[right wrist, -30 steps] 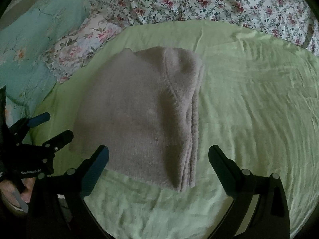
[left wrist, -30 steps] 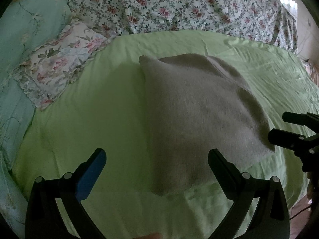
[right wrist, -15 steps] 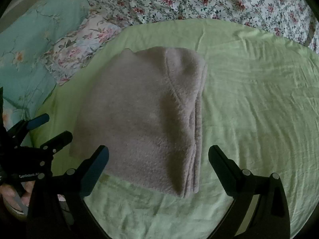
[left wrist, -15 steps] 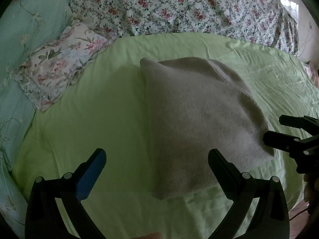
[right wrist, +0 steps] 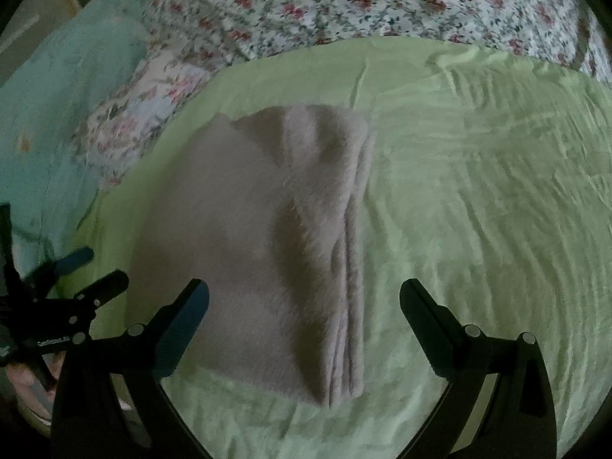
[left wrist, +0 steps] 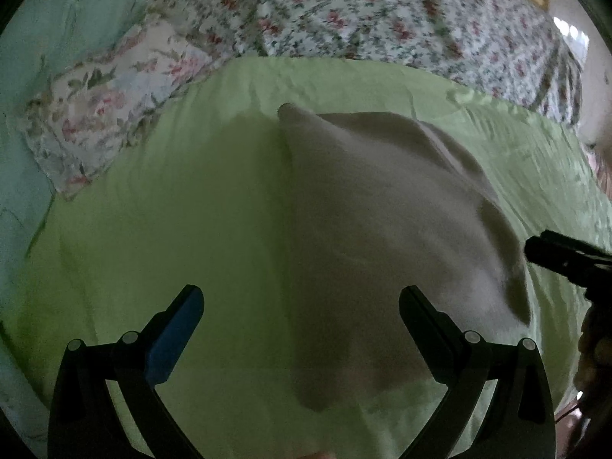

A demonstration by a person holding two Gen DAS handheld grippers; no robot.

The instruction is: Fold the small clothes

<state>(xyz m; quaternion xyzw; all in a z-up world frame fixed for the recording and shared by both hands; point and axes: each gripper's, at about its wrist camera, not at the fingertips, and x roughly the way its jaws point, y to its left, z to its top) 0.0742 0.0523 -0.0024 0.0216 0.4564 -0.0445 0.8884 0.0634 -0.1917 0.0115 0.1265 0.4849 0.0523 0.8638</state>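
The fuzzy gray cloth (left wrist: 386, 237) looks bigger and closer than it did a moment ago, because both grippers have come in toward it.

From the left wrist, the left gripper (left wrist: 300, 306) has its two fingers spread wide and holds nothing. The folded cloth lies flat on the green sheet (left wrist: 172, 199), and its near left corner sits between the fingers. The right gripper (left wrist: 566, 256) pokes in from the right, just beside the cloth's edge.

From the right wrist, the right gripper (right wrist: 304, 300) is spread wide too, and empty. The cloth (right wrist: 260, 229) lies on the green sheet (right wrist: 478, 191) with its stacked folded edges on the right. The left gripper (right wrist: 82, 271) shows at the left, fingers apart. A flowery blanket (right wrist: 344, 0) lies behind.
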